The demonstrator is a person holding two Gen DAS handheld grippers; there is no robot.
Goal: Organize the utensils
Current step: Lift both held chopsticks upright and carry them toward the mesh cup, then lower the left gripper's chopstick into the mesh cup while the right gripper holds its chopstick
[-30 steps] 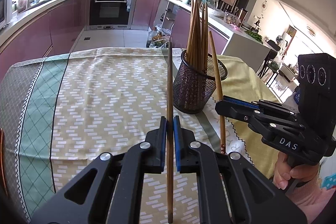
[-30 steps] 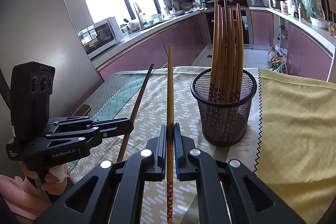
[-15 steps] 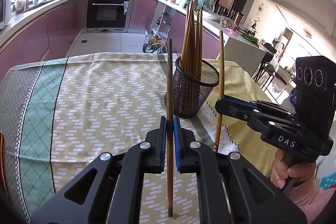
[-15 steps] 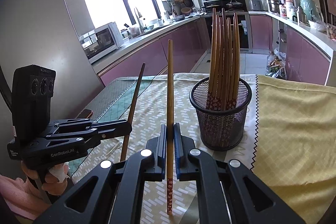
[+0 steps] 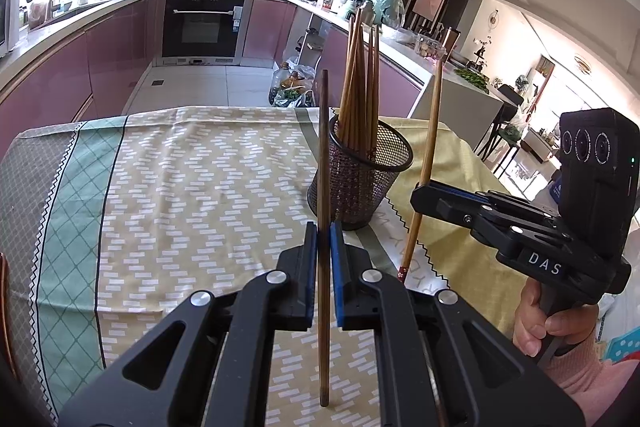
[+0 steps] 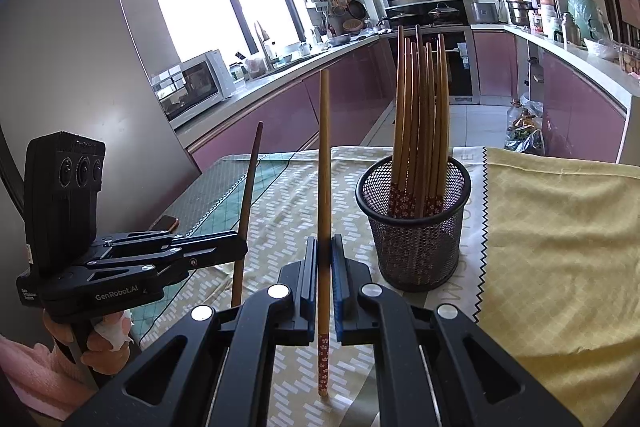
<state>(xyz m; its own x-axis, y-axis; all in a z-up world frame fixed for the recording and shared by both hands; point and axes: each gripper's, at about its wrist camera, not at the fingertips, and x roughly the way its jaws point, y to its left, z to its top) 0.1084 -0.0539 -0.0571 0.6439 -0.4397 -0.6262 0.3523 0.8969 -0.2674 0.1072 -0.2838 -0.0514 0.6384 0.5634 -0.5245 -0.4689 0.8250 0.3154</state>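
Table with patterned cloth (image 5: 192,179); mesh holder (image 6: 416,231) stands far-centre, already full of chopsticks. Left gripper (image 5: 324,259) pinches a dark chopstick (image 5: 323,155) upright; right gripper (image 6: 324,279) pinches a lighter chopstick (image 6: 324,163) (flowered end down). Step: carrying both to the holder. Next: lift each over the rim, then release.

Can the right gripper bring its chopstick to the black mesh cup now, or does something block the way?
Probably yes. The right gripper, shut on a light wooden chopstick, stands near the black mesh cup; nothing lies between them. The cup's mouth has free room beside the chopsticks already standing inside.
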